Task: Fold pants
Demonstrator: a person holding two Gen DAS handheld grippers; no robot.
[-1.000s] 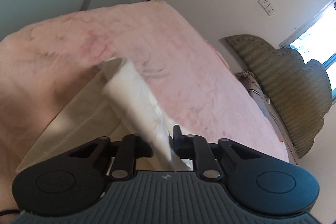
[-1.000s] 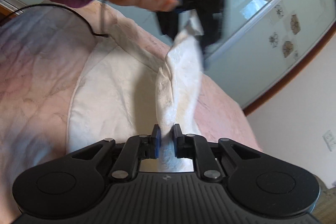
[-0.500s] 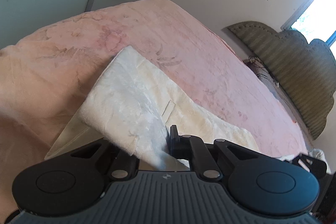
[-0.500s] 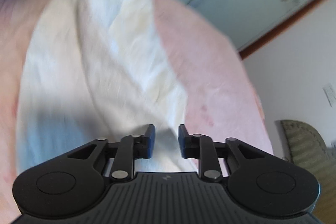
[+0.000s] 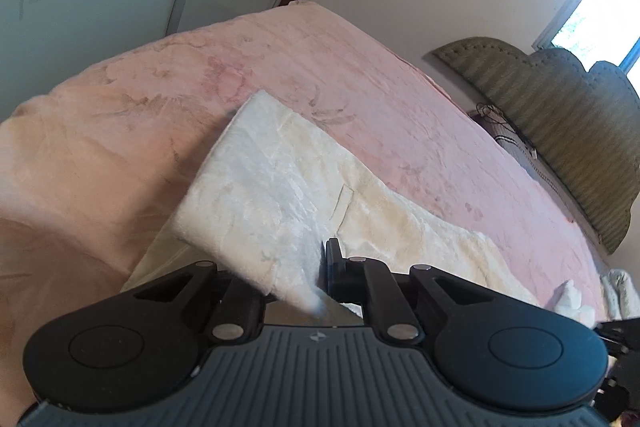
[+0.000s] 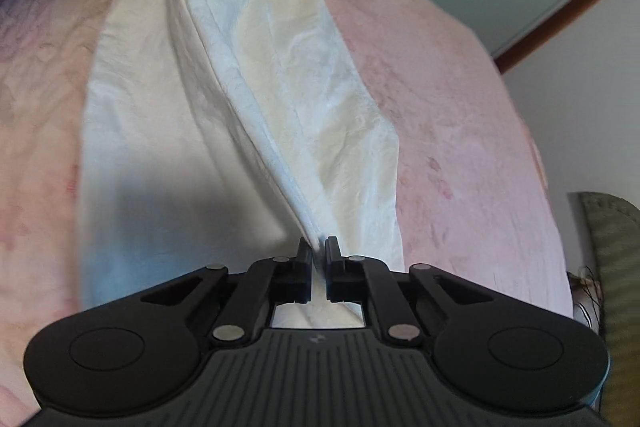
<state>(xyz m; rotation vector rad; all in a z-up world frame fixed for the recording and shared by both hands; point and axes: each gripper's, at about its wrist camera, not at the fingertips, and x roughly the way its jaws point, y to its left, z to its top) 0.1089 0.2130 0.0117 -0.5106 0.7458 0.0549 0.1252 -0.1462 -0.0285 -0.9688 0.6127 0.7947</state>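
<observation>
Cream, plush fabric is what I have in both grippers: the pants [image 6: 224, 99] lie stretched along the pink bed [image 6: 460, 131], and the bed is my landmark for everything here.

On the left side of the bed, my left gripper [image 5: 316, 279] is clamped on one edge of the pants, with the cloth draped over its left finger and pinched against the right one. From that view, a doubled layer of the fabric lifts off the bed surface, while the rest runs flat toward the green headboard [image 5: 560, 131] at the bed's far end.

Further right, my right gripper [image 6: 319, 255] is closed tight on a thin seam of the same edge, its jaws pressed together on the cloth. The held edge rises as a taut ridge above the bed between my two grippers, with one panel lying flat to its left and another sloping down to its right.

I judge the lengthwise fold only half done: the edge is gripped and raised at both ends but not yet laid over the other leg. Setting it down, smoothing it, and folding across the length all remain.
</observation>
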